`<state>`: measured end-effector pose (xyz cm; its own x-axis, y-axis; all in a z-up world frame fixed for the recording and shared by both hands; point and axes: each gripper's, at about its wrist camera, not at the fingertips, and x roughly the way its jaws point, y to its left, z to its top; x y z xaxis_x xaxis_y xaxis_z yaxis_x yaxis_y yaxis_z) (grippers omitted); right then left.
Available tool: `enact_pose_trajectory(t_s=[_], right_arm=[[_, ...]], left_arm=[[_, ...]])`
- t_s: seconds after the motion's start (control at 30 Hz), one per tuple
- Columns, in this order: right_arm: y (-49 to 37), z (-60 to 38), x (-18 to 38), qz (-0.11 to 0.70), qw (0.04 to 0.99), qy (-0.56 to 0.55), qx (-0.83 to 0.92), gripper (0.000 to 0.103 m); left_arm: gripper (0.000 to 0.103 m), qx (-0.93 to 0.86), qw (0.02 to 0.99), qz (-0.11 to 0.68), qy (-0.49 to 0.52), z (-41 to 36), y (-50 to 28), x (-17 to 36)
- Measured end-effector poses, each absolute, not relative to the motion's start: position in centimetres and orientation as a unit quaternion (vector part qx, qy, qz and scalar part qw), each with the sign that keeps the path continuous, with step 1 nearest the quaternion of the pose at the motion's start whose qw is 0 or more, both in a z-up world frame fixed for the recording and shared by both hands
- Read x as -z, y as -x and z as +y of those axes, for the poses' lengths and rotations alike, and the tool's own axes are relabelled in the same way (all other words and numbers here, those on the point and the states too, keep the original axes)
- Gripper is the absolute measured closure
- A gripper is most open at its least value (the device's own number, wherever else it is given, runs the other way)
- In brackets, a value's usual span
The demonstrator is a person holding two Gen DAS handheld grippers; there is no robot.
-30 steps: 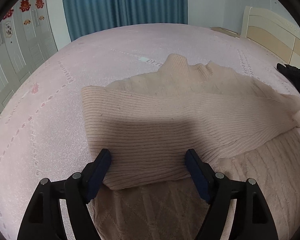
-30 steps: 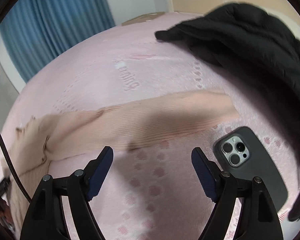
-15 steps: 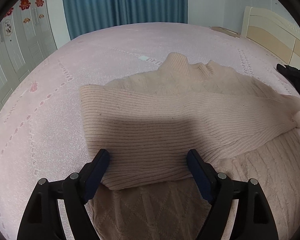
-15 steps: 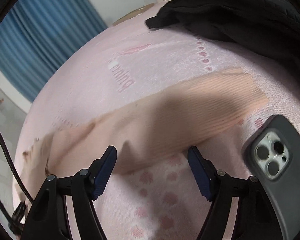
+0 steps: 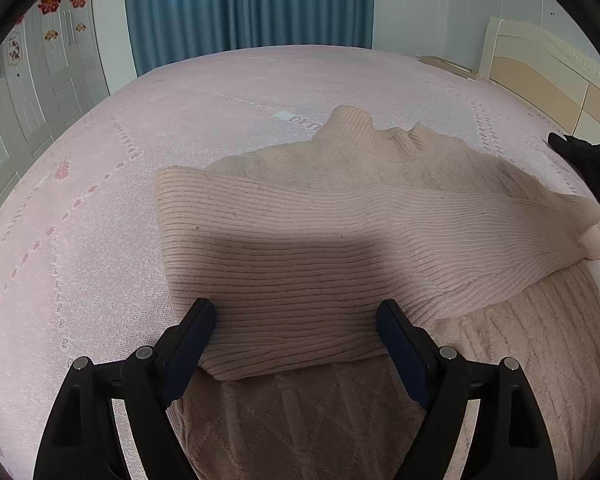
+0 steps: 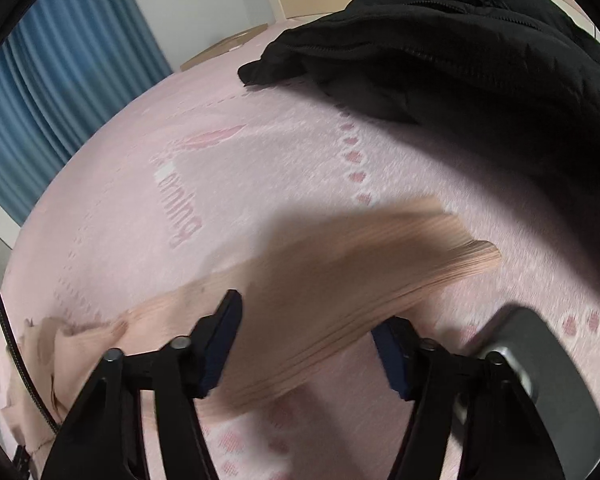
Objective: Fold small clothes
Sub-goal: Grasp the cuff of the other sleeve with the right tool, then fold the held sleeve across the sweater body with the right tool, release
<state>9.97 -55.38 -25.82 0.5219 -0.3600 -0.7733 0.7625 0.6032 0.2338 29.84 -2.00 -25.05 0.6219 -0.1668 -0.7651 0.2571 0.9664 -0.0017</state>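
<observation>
A beige knit sweater [image 5: 340,248] lies on the pink bed cover [image 5: 100,240], one ribbed sleeve folded across its body. My left gripper [image 5: 296,336] is open just above the folded sleeve's cuff end, its fingers on either side of the cuff. In the right wrist view the other sleeve [image 6: 340,280] stretches out flat over the cover, blurred by motion. My right gripper [image 6: 308,340] is open and low over the middle of that sleeve, fingers straddling it.
A black jacket [image 6: 460,60] lies on the bed beyond the sleeve; its edge also shows in the left wrist view [image 5: 592,164]. A phone in a dark case [image 6: 548,380] lies beside my right finger. Blue curtains [image 5: 248,0] and a headboard [image 5: 548,64] stand behind.
My right gripper has moved forward and down over the outstretched sleeve, which now fills the gap between its fingers. My left gripper has stayed almost still over the folded cuff.
</observation>
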Motion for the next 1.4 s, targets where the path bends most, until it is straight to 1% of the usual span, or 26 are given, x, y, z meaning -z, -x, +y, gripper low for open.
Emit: enact_pose_trajectory(t_s=[0.03,0.07,0.13,0.17,0.27,0.4,0.6,0.73,0.83,0.9,1.0,1.07,1.17,1.2,1.23,1.27,1.33,1.4], right_arm=[[-10.0,-55.8,25.7,0.352,0.822,-0.28,0.349,0.058],[-9.9,-56.1,25.5,0.353,0.821,-0.275,0.354,0.064],[-9.6,-56.7,25.3,0.351,0.825,-0.266,0.355,0.087],[-9.5,-56.8,25.1,0.35,0.827,-0.261,0.355,0.095],[-9.4,-56.3,24.2,0.346,0.837,-0.234,0.355,0.097],[-9.9,-53.5,21.1,0.336,0.854,-0.176,0.355,0.097],[-12.4,-46.3,13.3,0.305,0.893,-0.09,0.319,0.097],[-15.0,-38.3,8.2,0.272,0.925,-0.036,0.264,0.097],[-17.9,-31.1,5.9,0.255,0.946,-0.005,0.198,0.097],[-19.7,-26.6,5.4,0.252,0.955,0.007,0.153,0.097],[-22.6,-18.8,6.2,0.267,0.961,0.018,0.067,0.097],[-24.1,-13.8,8.1,0.284,0.958,0.029,0.011,0.097],[-25.5,-9.5,11.7,0.319,0.946,0.02,-0.047,0.096],[-26.0,-9.0,13.0,0.333,0.94,0.011,-0.068,0.092],[-26.5,-8.6,14.4,0.354,0.931,0.002,-0.092,0.076],[-26.8,-8.2,15.7,0.375,0.921,-0.003,-0.108,0.063],[-26.7,-9.8,17.3,0.385,0.917,-0.013,-0.107,0.062],[-25.8,-11.6,17.4,0.384,0.919,-0.017,-0.091,0.059]], left_arm=[[0.02,0.119,0.899,0.419,-0.053,-2.0,-29.8,25.0],[0.02,0.12,0.899,0.419,-0.051,-1.9,-29.8,25.0],[0.02,0.122,0.899,0.419,-0.05,-1.9,-29.8,25.0],[0.019,0.123,0.899,0.418,-0.049,-1.9,-29.8,25.0],[0.019,0.126,0.9,0.416,-0.044,-1.8,-29.7,24.9],[0.019,0.135,0.903,0.408,-0.027,-1.3,-29.4,24.3],[0.019,0.121,0.904,0.408,0.031,1.8,-27.8,21.9],[0.019,0.093,0.914,0.393,0.037,5.4,-25.3,19.2],[0.019,0.074,0.916,0.391,0.039,8.2,-23.8,17.8],[0.019,0.057,0.92,0.386,0.037,9.9,-22.8,17.2],[0.019,0.038,0.921,0.385,0.04,12.0,-21.8,17.1],[0.019,0.03,0.92,0.389,0.037,13.1,-21.2,17.4],[0.019,0.029,0.917,0.397,0.025,13.7,-20.7,18.1],[0.019,0.031,0.915,0.402,0.022,13.8,-20.7,18.4],[0.019,0.033,0.914,0.404,0.023,13.8,-20.6,18.6],[0.019,0.036,0.913,0.405,0.025,13.7,-20.7,18.7],[0.019,0.05,0.911,0.408,0.038,13.4,-20.8,19.0],[0.019,0.066,0.909,0.409,0.053,12.8,-21.3,19.3]])
